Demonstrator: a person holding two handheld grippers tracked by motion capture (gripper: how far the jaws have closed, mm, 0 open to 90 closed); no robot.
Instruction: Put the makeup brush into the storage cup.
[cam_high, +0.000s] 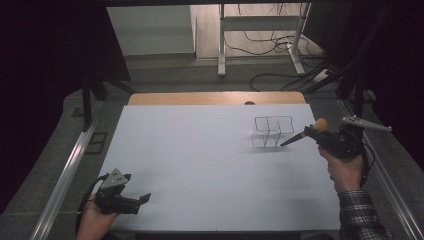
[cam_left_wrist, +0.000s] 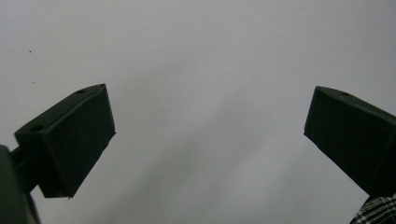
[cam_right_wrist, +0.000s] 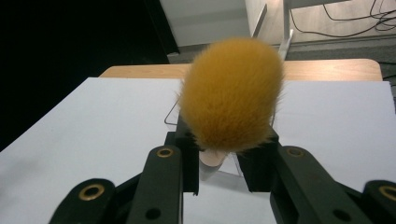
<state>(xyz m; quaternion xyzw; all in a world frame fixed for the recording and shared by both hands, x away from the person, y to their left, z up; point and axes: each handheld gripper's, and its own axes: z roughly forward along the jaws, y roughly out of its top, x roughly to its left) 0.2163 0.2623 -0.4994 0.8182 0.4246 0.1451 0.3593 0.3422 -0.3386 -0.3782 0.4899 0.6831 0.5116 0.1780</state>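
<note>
My right gripper is shut on a makeup brush at the table's right side. The brush's fluffy orange head stands up above the jaws, and its dark handle slants down to the left. The handle's tip is just beside a clear two-compartment holder, which looks empty. My left gripper rests low near the front left corner, jaws open with nothing between them, above the bare white surface.
A white sheet covers the table, with a strip of wooden top showing at the far edge. Metal rails run along both sides. Beyond the table stand a desk frame and loose cables on the floor.
</note>
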